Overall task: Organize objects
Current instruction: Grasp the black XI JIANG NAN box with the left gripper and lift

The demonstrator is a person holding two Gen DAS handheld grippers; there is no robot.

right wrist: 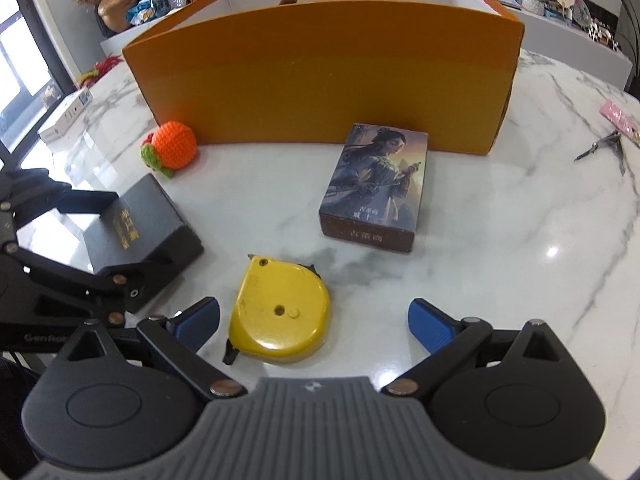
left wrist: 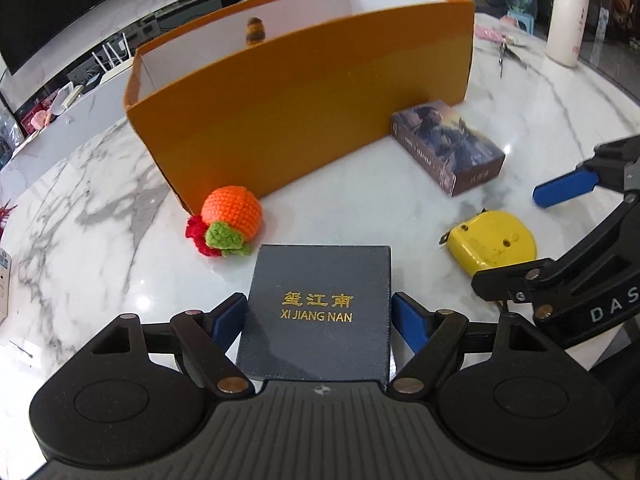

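**Me:** Marble table [left wrist: 400, 216], and everything on it sits in front of the tall orange box [left wrist: 304, 120], whose near wall stands between my grippers and its white inside. Something small, brown and striped [left wrist: 256, 31] pokes up inside; I cannot tell what it is.

**Helper:** What is in your left gripper?

**Me:** My left gripper [left wrist: 318, 320] straddles the dark box with gold lettering [left wrist: 320, 308], which lies flat on the table. The blue pads [left wrist: 230, 316] stand at its two sides. On the right a thin gap shows; on the left I cannot tell whether the pad touches. I have no hold on it.

**Helper:** And the right one?

**Me:** My right gripper [right wrist: 314, 326] is spread wide, empty. The yellow tape measure [right wrist: 280, 312] lies between its pads, closer to the left one and touching neither.

**Helper:** Anything else nearby?

**Me:** A crocheted orange [left wrist: 230, 222] with green and red trim rests against the orange box's near left corner, just beyond the dark box. A picture card box [right wrist: 376, 184] lies flat ahead of the tape measure, its far end close to the orange wall. Scissors [right wrist: 604, 148] lie well off to the right, a small white carton [right wrist: 66, 116] off to the left.
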